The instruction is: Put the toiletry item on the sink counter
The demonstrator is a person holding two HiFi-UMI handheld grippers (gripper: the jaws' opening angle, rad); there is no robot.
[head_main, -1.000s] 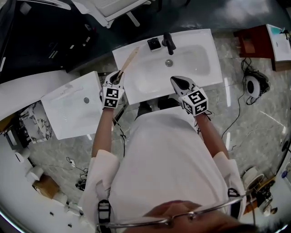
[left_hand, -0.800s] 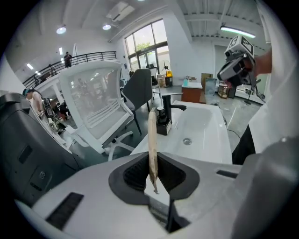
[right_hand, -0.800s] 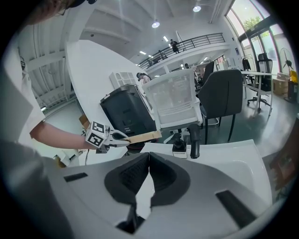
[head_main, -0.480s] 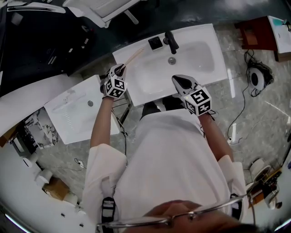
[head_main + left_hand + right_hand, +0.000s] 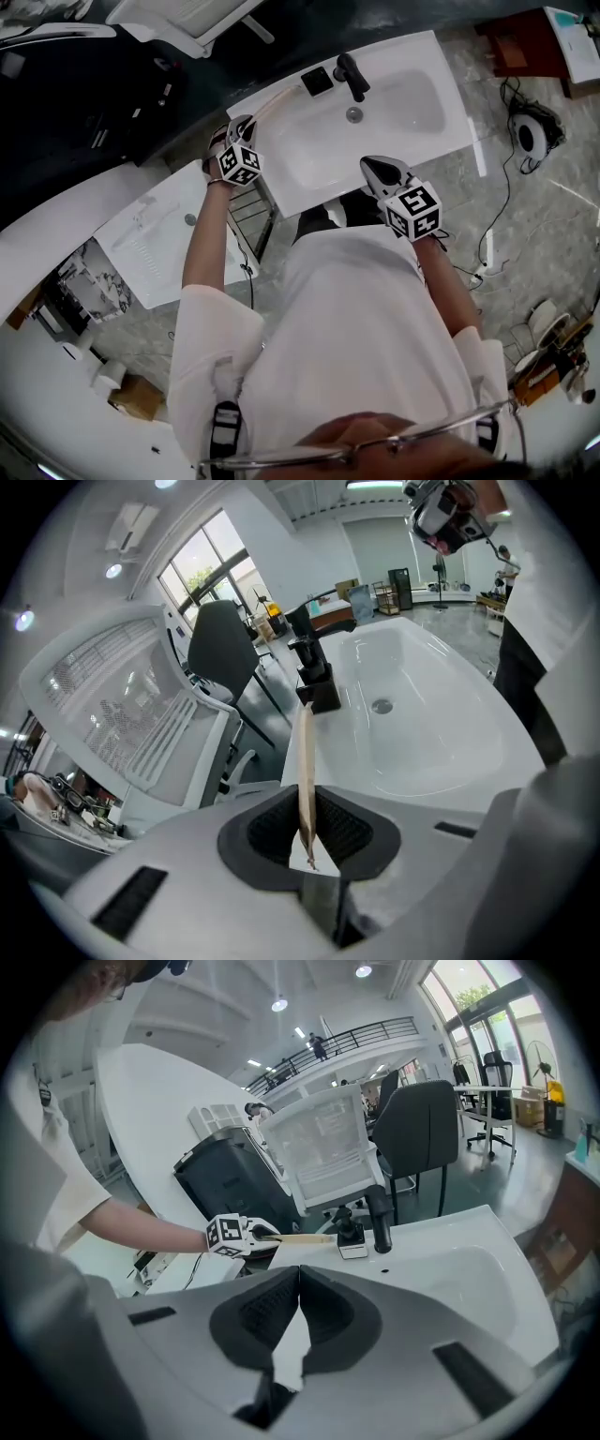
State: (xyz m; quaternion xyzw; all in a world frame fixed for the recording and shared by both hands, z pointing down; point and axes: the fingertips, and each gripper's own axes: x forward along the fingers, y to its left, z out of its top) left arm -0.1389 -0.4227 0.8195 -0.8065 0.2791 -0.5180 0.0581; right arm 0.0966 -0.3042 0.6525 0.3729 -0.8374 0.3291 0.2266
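Pinched edge-on in the left tool (image 5: 307, 829): thin wooden stick (image 5: 305, 757), perhaps a toothbrush handle. Only from the right tool (image 5: 298, 1314), pressed together, empty: its length over the worktop (image 5: 450, 1222), toward the faucet (image 5: 380, 1222).

Bright even indoor light, soft shadows, sheen on white sink (image 5: 405, 101), fisheye warp, dark corners

No lettering to read here: the left cube (image 5: 240, 164) and right cube (image 5: 413, 211) show only black-and-white square patterns.

glossy sink (image 5: 412, 112), matt wooden toiletry item (image 5: 306, 761)
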